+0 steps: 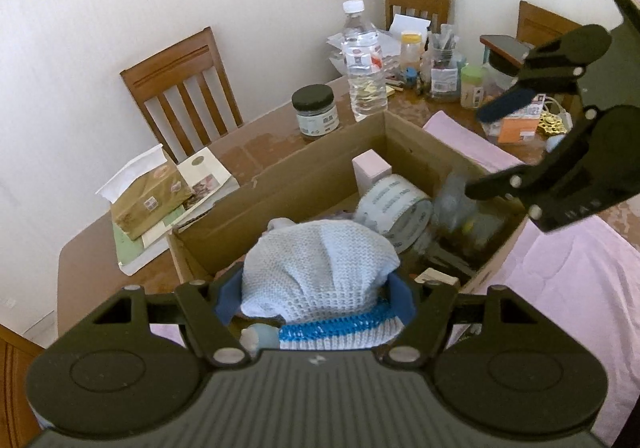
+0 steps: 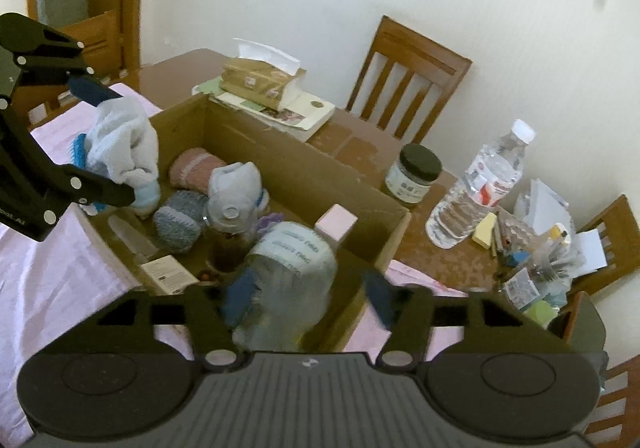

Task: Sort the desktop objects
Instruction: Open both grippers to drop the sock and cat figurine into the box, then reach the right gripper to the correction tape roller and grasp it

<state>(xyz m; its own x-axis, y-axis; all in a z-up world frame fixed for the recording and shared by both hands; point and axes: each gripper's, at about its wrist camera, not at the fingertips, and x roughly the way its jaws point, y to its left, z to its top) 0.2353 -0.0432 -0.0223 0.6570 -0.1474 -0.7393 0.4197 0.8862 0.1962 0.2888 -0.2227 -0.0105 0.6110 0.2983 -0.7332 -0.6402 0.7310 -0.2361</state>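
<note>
An open cardboard box (image 1: 280,184) stands on a pink cloth (image 1: 560,288) on the wooden table. My left gripper (image 1: 316,296) is shut on a white knitted piece with a blue band (image 1: 320,268), held over the box's near end; the right wrist view shows that gripper (image 2: 108,144) and the knit (image 2: 124,144) at the box's left rim. My right gripper (image 2: 310,298) hangs open above the box, and is also in the left wrist view (image 1: 486,148). A blurred clear plastic thing (image 2: 280,312) lies under its pads, beside a printed tape roll (image 2: 296,248).
The box also holds a pink carton (image 2: 336,224), rolled socks (image 2: 180,224) and a grey cap (image 2: 236,196). Behind it stand a dark-lidded jar (image 1: 315,110), a water bottle (image 1: 362,60), a tissue pack on papers (image 1: 148,192) and small clutter (image 1: 440,64). Wooden chairs (image 1: 180,88) line the wall.
</note>
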